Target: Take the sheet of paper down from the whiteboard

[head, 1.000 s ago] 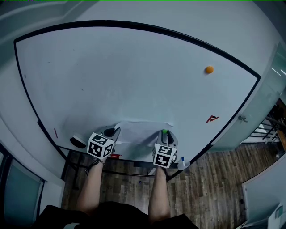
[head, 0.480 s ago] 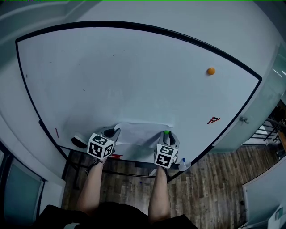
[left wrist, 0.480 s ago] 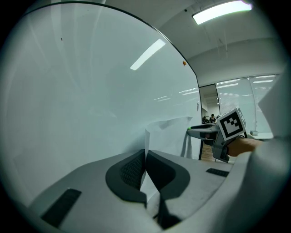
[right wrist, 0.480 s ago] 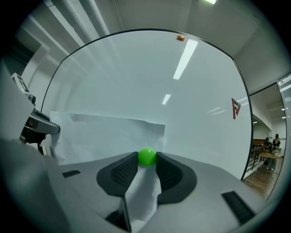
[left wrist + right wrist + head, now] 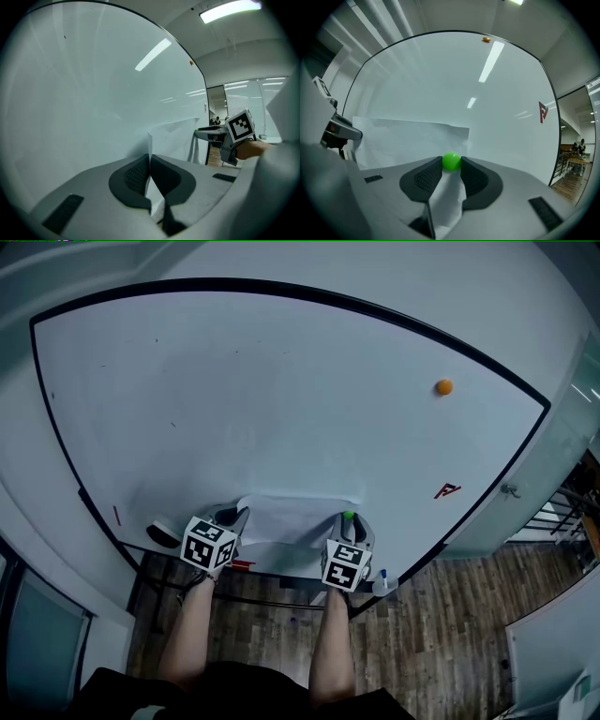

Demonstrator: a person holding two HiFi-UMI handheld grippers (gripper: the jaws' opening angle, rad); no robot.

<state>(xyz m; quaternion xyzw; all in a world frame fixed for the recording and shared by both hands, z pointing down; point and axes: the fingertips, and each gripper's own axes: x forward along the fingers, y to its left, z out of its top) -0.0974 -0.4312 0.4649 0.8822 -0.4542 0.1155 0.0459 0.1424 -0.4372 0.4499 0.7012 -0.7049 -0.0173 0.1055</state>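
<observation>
- Centrally, low on the whiteboard point(image 5: 281, 399): sheet of paper point(image 5: 292, 518), white, lying against the board just above the bottom frame, between the two grippers.
- At the sheet's left edge: left gripper point(image 5: 232, 517), pads pressed together on the paper (edge lifted off the board and seen end-on between the dark pads in the left gripper view).
- Near the sheet's right edge: right gripper point(image 5: 348, 521), jaws set fairly wide and closed on a green magnet point(image 5: 451, 161) (round, touched by a pad on each side). Magnet placed over the paper, just inside its right border; contact with the board not discernible.
- Beneath the right gripper's pads: a crumpled strip of the same paper, running down between the jaws.
- Upper right of the board: orange magnet point(image 5: 443, 386), well apart from the sheet.
- Lower right of the board: red triangular mark point(image 5: 446, 489), near the frame.
- Along the ledge under the board: eraser point(image 5: 164, 534) at far left, short red item point(image 5: 242, 565) just beside the left gripper's marker cube, blue-topped object point(image 5: 382, 577) just right of the right gripper's cube.
- Below the ledge: bare forearms point(image 5: 192, 634) reaching up to both grippers, over a wooden floor point(image 5: 450, 615).
</observation>
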